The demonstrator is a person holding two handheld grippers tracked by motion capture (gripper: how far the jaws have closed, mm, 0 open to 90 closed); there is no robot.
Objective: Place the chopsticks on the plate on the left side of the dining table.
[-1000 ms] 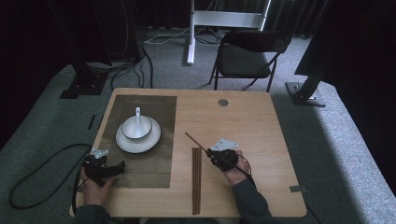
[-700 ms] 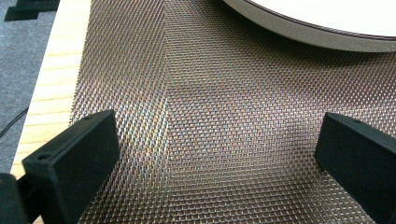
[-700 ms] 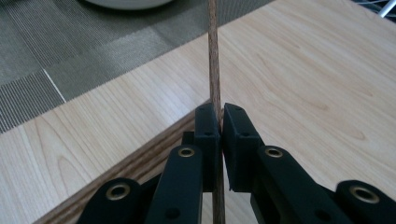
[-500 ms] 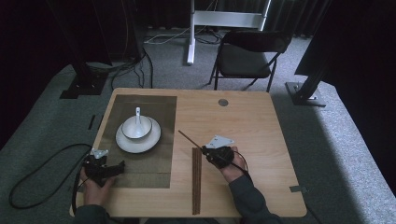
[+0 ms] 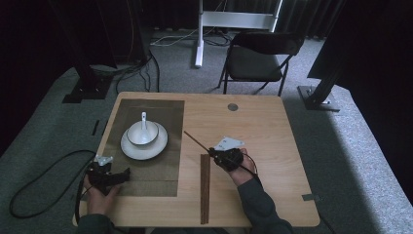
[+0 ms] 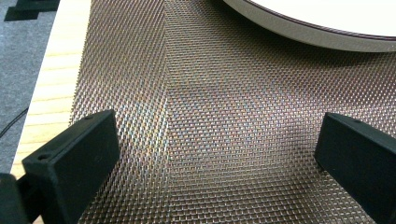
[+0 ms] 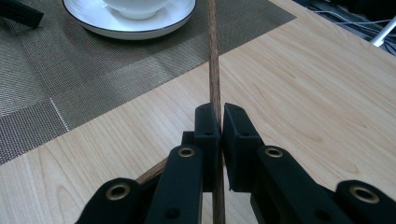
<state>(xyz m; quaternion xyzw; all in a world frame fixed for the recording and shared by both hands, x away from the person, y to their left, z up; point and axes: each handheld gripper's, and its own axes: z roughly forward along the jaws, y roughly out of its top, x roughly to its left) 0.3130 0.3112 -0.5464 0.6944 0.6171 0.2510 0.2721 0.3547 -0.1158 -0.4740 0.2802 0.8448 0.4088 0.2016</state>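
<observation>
We have our right gripper (image 5: 213, 152) clamped tight on 1 brown chopstick (image 5: 196, 141), the 2 black jaws pressed together around it. In the high view this chopstick sticks out from the jaws up and to the left, its far tip (image 5: 185, 132) close to the right edge of the woven mat (image 5: 151, 183) and pointing toward the white plate (image 5: 133, 151) with the bowl (image 5: 142, 133) and spoon (image 5: 143, 117) on it. In the right gripper view the stick (image 7: 214, 60) runs straight ahead from the jaws, over the bare wood of the table (image 5: 272, 146) and on toward the plate's rim. The rest of the chopsticks (image 5: 205, 187) lie flat on the table just below and left of our right hand (image 5: 238, 163), with their long axis running toward and away from us, so the held stick is angled across that line rather than along it. Our right hand is clearly the nearer one to these, which lie just beside it. Our left gripper (image 5: 111, 175) rests over the near part of the mat, well apart from the chopsticks, with its jaws spread wide and nothing between them; in the left gripper view we see bare mat (image 6: 210, 130) between the jaws and the plate's edge (image 6: 308, 35) beyond. We judge the next move turns on swinging the held stick into line with wherever it is to rest.
</observation>
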